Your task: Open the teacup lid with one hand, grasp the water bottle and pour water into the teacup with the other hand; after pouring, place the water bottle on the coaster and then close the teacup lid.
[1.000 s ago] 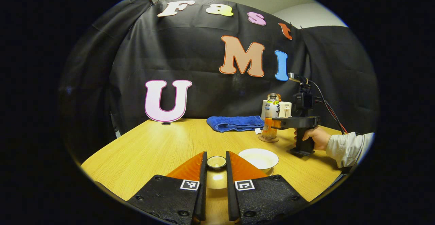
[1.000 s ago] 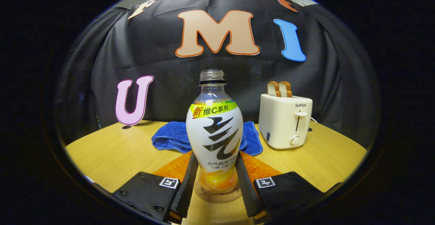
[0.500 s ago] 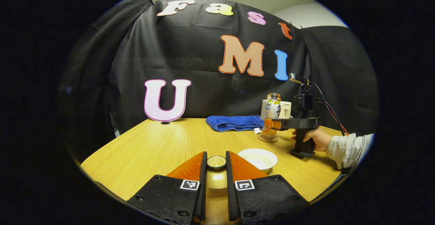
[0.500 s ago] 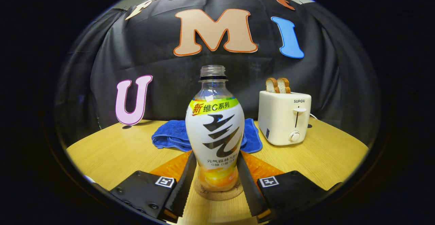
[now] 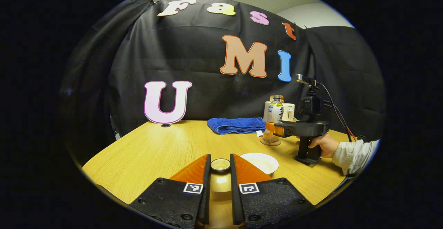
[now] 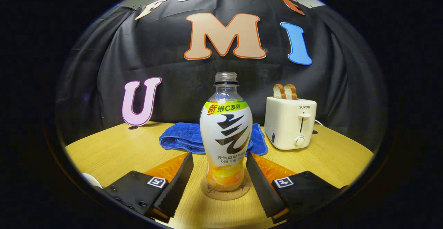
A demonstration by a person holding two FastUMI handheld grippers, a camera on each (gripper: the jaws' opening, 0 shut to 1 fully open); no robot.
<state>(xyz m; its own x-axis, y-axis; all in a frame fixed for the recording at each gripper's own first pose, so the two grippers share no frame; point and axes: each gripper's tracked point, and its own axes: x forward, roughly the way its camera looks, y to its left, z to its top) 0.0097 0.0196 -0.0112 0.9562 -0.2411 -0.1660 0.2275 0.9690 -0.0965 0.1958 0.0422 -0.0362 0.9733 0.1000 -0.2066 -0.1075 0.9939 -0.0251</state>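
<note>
Left gripper [image 5: 220,168]: you have it clenched on the knob of the teacup lid [image 5: 220,165], one finger pressed to each side, low over the near edge of the table [image 5: 155,153].
Teacup lid: it sits between your left fingers, off the cup; the pale body below the knob is partly hidden by them.
Teacup [image 5: 259,162]: the white cup stands uncovered just to the right of the lid, near the table's near edge.
Right gripper [image 6: 218,173]: you have it released, both fingers spread and clear of the water bottle [image 6: 226,137], a gap showing on each side.
Water bottle: it stands upright and uncapped on the round cork coaster [image 6: 225,191], toward the table's right side, between your right fingers but untouched.
Your right hand [image 5: 323,144]: in the left gripper view it grips the handle, grey sleeve behind it.
Far edge: a blue towel [image 6: 183,137] lies folded behind the bottle, with a cream toaster [image 6: 290,122] holding two bread slices to its right.
</note>
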